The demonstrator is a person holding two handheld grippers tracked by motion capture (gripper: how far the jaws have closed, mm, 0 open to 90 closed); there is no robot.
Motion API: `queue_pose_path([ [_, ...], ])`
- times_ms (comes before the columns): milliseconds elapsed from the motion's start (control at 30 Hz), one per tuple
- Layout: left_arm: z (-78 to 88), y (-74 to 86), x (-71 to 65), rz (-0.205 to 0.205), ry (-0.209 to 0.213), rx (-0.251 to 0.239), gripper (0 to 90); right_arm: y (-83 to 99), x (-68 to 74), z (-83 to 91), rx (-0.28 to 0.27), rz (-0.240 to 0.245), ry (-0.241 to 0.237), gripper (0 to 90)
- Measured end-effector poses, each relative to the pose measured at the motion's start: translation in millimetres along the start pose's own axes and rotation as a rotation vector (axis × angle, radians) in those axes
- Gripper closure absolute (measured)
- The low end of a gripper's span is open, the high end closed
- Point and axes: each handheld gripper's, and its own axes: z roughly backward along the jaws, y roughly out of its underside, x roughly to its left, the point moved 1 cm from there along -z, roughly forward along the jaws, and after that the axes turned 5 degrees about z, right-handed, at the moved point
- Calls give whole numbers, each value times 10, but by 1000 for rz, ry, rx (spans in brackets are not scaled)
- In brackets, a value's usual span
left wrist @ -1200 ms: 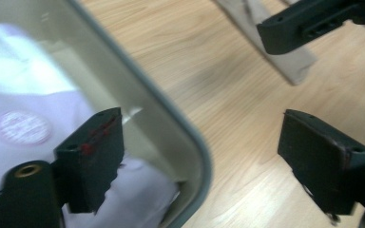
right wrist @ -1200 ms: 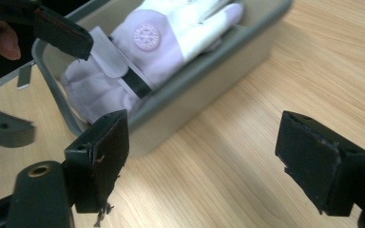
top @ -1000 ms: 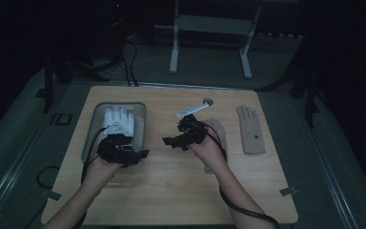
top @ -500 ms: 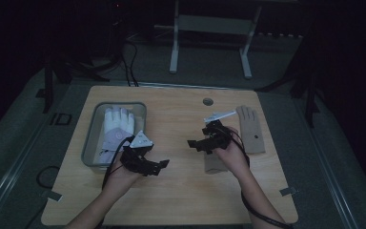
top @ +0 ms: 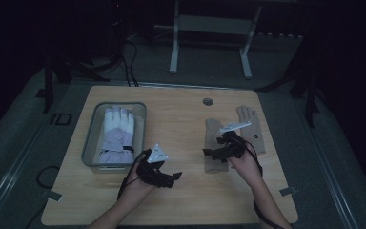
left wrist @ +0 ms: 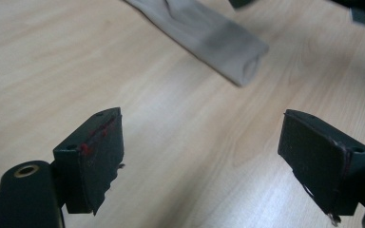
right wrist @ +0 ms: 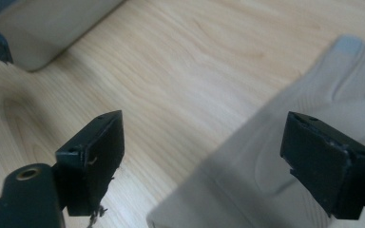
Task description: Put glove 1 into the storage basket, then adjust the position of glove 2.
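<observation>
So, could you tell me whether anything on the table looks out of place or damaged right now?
Nothing is spilled or broken. The white glove lies flat in the tray, and two beige gloves lie flat at the right. The only wear is on the left gripper: its pads look frayed, with red marks along the edges.

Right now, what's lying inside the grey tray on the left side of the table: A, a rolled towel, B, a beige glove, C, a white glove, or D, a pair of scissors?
C: the high view shows a white glove lying flat inside the grey tray; the beige gloves lie on the table by the right gripper.
</observation>
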Motion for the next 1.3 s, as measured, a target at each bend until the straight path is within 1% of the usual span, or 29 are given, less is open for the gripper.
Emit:
queue_pose_path([
  [67, -76, 75, -32, 0, 4, 16, 149, 57, -42, 15, -7, -13, 1, 139],
  [133, -121, 125, -44, 5, -2, 16, 145, 109, -90, 40, -18, -23, 16, 140],
  [167, -133, 151, -47, 6, -3, 10, 145, 133, -112, 54, -27, -32, 25, 139],
  [233, -152, 202, -48, 17, -24, -9, 137, 175, -162, 80, -39, -51, 31, 138],
  [267, -156, 210, -47, 22, -25, -10, 108, 203, -199, 97, -39, -56, 44, 138],
  [300, -167, 223, -37, 31, -21, -8, 93, 212, -210, 100, -38, -58, 47, 136],
  [333, -183, 243, -28, 45, -11, -12, 72, 231, -231, 105, -35, -67, 52, 136],
  [367, -196, 258, -29, 51, -11, -15, 53, 249, -258, 112, -24, -87, 50, 134],
  [400, -204, 273, -34, 46, -21, -14, 18, 267, -272, 113, -32, -91, 35, 124],
  [433, -206, 286, -41, 43, -25, -20, 18, 280, -275, 106, -31, -87, 47, 111],
  [467, -206, 286, -41, 43, -25, -20, 18, 280, -275, 106, -31, -87, 47, 111],
  [500, -224, 316, -59, 37, -34, -19, 18, 290, -274, 97, -25, -81, 71, 111],
  [533, -232, 333, -66, 36, -34, -20, 18, 317, -280, 59, -10, -73, 95, 110],
  [567, -234, 346, -68, 35, -25, -28, 18, 328, -288, 38, -8, -74, 120, 115],
  [600, -241, 365, -76, 37, -13, -35, 18, 338, -295, 23, 0, -64, 126, 147],
  [633, -248, 377, -80, 31, -10, -31, 18, 352, -306, 1, 3, -39, 142, 151],
  [667, -254, 388, -85, 31, 2, -38, 18, 359, -314, -16, -3, -33, 156, 177],
  [700, -256, 398, -87, 28, 2, -38, 18, 365, -327, -32, -6, -35, 158, 226],
  [767, -255, 416, -86, 24, 3, -50, 18, 374, -361, -71, -14, -36, 173, 250],
  [800, -253, 427, -80, 25, -2, -57, 18, 377, -374, -89, -10, -30, 174, 281],
  [867, -244, 445, -72, 25, -13, -85, 18, 386, -402, -156, -5, -30, 180, 293],
  [900, -241, 452, -70, 22, -24, -94, 18, 385, -408, -187, -2, -20, 185, 310],
  [933, -235, 459, -66, 17, -32, -104, 18, 384, -414, -219, 5, -11, 191, 311],
  [967, -231, 465, -67, 17, -40, -119, 18, 380, -421, -253, 9, -10, 207, 311],
  [1000, -229, 467, -64, 13, -43, -125, 18, 374, -427, -286, 15, -7, 207, 309],
  [1067, -230, 472, -52, 7, -48, -122, 18, 362, -434, -349, 22, -8, 212, 305],
  [1133, -233, 483, -48, 15, -43, -130, 18, 348, -445, -398, 24, -4, 211, 298],
  [1233, -232, 494, -57, 2, -40, -131, 18, 326, -450, -442, 21, 9, 227, 291],
  [1300, -233, 503, -65, -7, -43, -131, 18, 320, -453, -468, 29, 18, 231, 281],
])
